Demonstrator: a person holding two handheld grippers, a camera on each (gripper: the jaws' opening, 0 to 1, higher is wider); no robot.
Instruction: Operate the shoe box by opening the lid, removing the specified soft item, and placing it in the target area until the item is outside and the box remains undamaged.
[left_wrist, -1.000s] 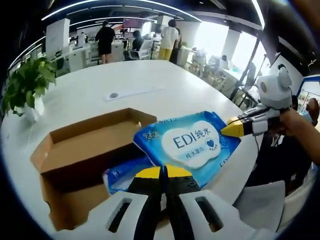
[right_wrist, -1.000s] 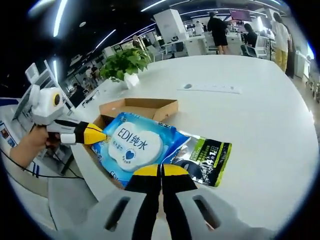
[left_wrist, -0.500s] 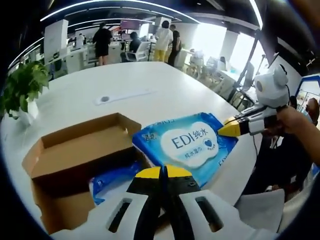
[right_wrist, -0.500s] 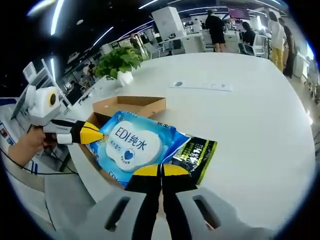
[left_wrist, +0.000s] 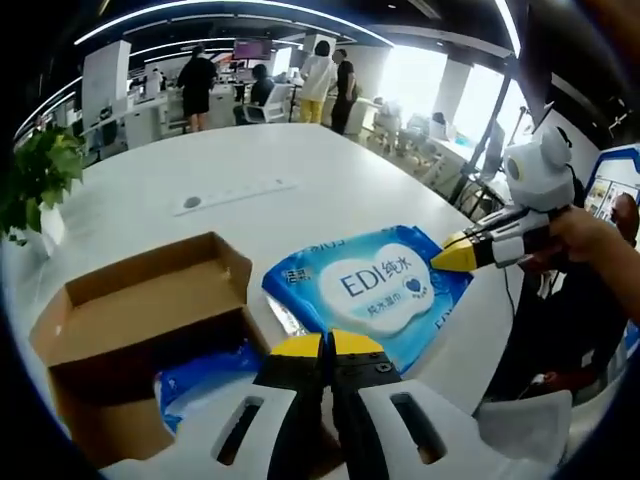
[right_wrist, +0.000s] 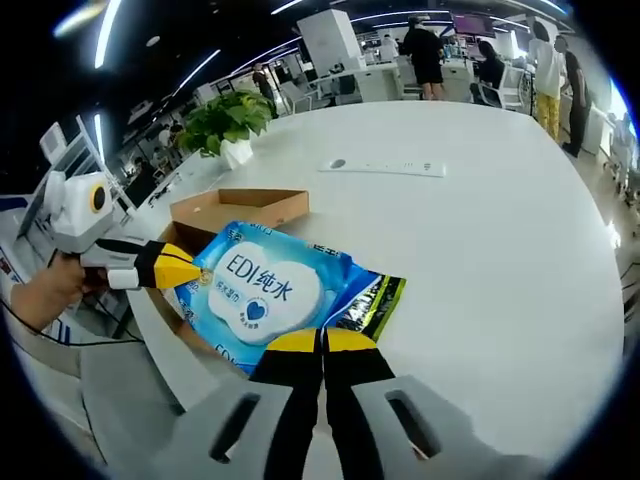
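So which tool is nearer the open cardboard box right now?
Left. The left tool grips the wipes pack on the side over the cardboard box; the right tool holds the pack's far edge, away from the box.

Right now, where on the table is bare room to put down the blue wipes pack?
The white table is bare beyond the wipes pack, up to the flat white strip. It is crowded at the near edge, around the open shoe box and dark packet.

A white table (right_wrist: 500, 230) bears an open cardboard box (left_wrist: 130, 310), a potted plant (right_wrist: 228, 125) and a white strip (right_wrist: 385, 167).
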